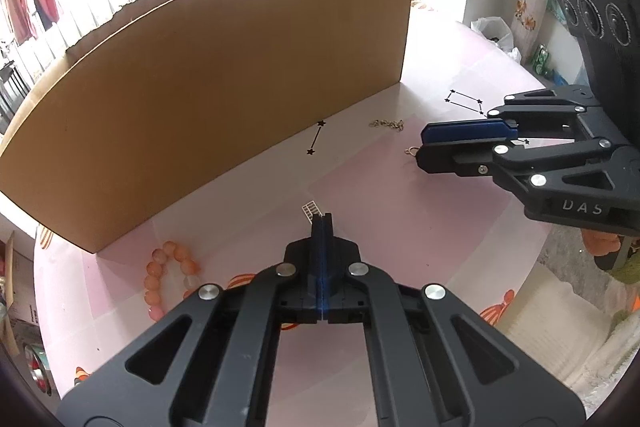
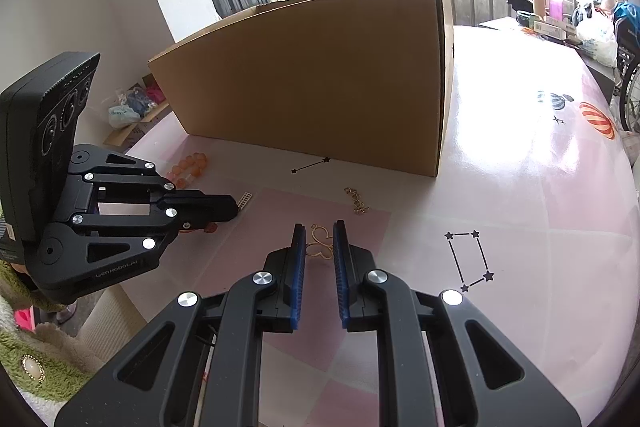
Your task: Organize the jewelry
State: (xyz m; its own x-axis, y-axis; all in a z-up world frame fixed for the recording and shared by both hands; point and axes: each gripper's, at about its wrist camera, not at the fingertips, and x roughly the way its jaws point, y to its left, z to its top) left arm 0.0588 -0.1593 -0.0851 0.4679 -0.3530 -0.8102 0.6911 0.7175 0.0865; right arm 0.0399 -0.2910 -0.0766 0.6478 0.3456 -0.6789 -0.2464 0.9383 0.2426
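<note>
My left gripper (image 1: pixel 322 219) is shut with nothing between its pads. Its tip rests by a small white grid-shaped piece (image 1: pixel 311 209) on the pink table cover. An orange bead bracelet (image 1: pixel 168 273) lies to its left, near the box corner. In the right wrist view my right gripper (image 2: pixel 319 227) is shut on a gold butterfly-shaped piece (image 2: pixel 320 245), which fills the narrow gap between the blue pads. A thin gold chain (image 2: pixel 357 201) lies just beyond the fingertips. The same view shows the left gripper (image 2: pixel 235 207), the white piece (image 2: pixel 245 201) and the bracelet (image 2: pixel 190 167).
A big open cardboard box (image 1: pixel 220 87) stands upright across the table behind the jewelry (image 2: pixel 320 79). The round table (image 2: pixel 540 187) has a pink cover with black star prints. A green fuzzy sleeve (image 2: pixel 40 367) shows at the lower left. Bags and clutter lie past the table's edge.
</note>
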